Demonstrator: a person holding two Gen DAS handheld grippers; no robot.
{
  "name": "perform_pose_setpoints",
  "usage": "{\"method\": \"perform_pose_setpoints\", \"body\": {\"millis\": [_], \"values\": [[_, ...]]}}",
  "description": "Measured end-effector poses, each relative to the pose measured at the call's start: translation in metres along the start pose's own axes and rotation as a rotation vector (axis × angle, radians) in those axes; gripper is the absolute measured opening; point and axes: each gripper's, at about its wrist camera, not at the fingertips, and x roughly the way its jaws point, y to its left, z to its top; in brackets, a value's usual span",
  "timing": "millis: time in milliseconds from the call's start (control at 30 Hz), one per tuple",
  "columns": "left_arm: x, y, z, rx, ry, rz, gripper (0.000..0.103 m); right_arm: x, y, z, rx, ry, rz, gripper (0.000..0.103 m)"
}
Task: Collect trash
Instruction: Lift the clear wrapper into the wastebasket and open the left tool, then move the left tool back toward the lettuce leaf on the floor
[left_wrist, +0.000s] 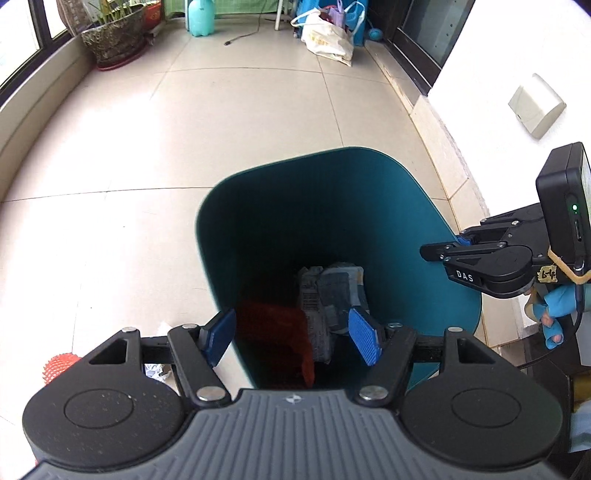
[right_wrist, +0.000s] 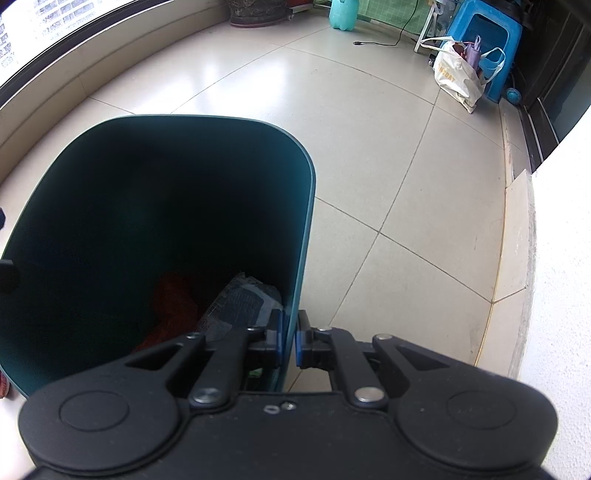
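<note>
A dark teal trash bin (left_wrist: 402, 236) stands on the tiled floor. Inside it lie a crumpled grey printed package (left_wrist: 332, 291) and a red piece of trash (left_wrist: 273, 332). My left gripper (left_wrist: 291, 336) hangs open above the bin's mouth with nothing between its blue pads. My right gripper (right_wrist: 290, 341) is shut on the bin's right wall (right_wrist: 304, 236), one pad inside and one outside. In the left wrist view the right gripper (left_wrist: 448, 245) shows at the bin's right rim. The same trash lies in the bin in the right wrist view: the package (right_wrist: 240, 306) and the red piece (right_wrist: 171, 302).
On the floor left of the bin lie a crumpled white paper (left_wrist: 159, 371) and a red spiky ball (left_wrist: 59, 367). A plant pot (left_wrist: 114, 40), a mint bottle (left_wrist: 201, 18), a white bag (left_wrist: 327, 38) and a blue stool (right_wrist: 484, 40) stand at the far end. A white wall (left_wrist: 517, 74) runs along the right.
</note>
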Motion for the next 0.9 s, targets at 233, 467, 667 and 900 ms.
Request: {"method": "perform_pose_setpoints", "body": {"millis": [233,467,667,900], "values": [[-0.016,0.047,-0.004,-0.085,-0.019,0.072,0.067,0.001,0.002,0.002,0.002,0.007,-0.006,0.005],[-0.016,0.091,-0.021,-0.154,0.005,0.098,0.067,0.001,0.004,0.005,0.003,0.015,-0.014,0.005],[0.001,0.141,-0.041,-0.207,0.054,0.086,0.074,0.004,0.004,0.008,0.011,0.024,-0.015,0.005],[0.049,0.207,-0.080,-0.318,0.149,0.117,0.075,0.008,0.008,0.009,0.011,0.033,-0.031,0.006]]}}
